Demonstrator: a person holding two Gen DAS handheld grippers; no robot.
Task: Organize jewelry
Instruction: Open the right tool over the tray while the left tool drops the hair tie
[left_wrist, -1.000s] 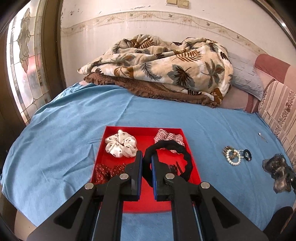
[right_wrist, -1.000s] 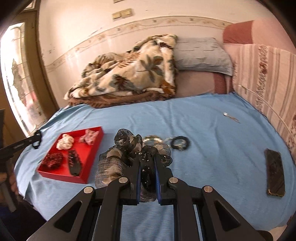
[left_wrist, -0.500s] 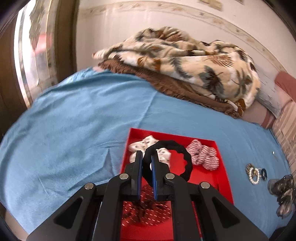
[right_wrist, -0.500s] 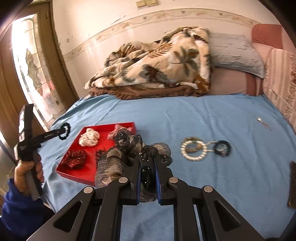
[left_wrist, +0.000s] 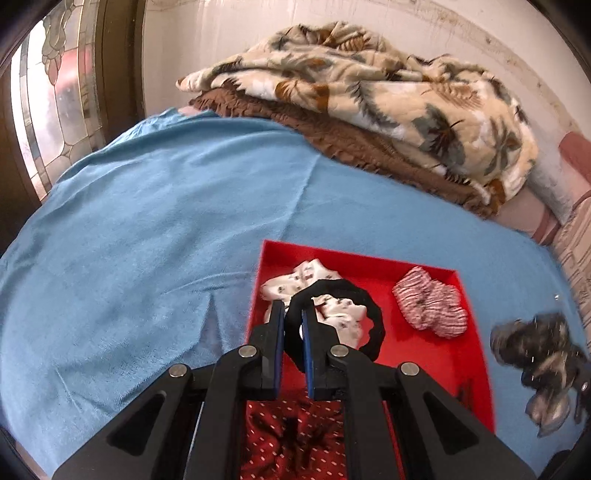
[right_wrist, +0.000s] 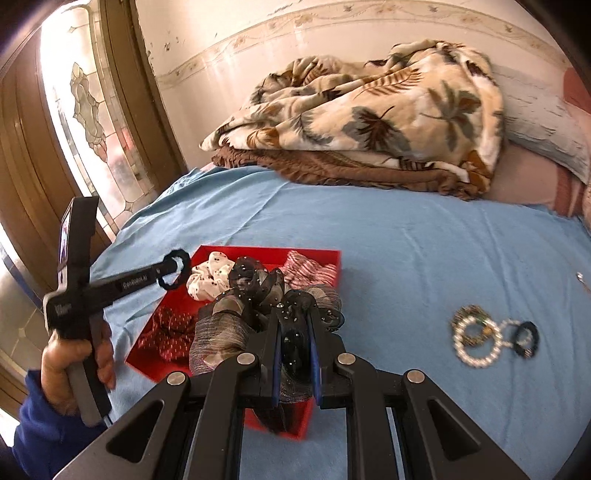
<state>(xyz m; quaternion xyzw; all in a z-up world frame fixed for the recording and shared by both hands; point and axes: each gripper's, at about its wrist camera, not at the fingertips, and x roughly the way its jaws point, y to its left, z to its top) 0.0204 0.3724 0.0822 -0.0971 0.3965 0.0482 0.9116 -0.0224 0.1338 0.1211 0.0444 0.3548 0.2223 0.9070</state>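
My left gripper is shut on a black hair tie and holds it above the red tray. In the tray lie a white dotted scrunchie, a red-striped one and a dark red dotted one. My right gripper is shut on a dark sheer studded hair bow, held over the tray's near right edge. The left gripper with its black tie shows in the right wrist view. The bow also shows at the right of the left wrist view.
On the blue sheet right of the tray lie a pearl bracelet, a beaded one and a small dark ring. A leaf-print blanket and pillows are piled at the back. A stained-glass door is at the left.
Both grippers have moved left. The left now holds the black tie over the tray's left half. The right has carried the bow from the open sheet to over the tray's near right edge.
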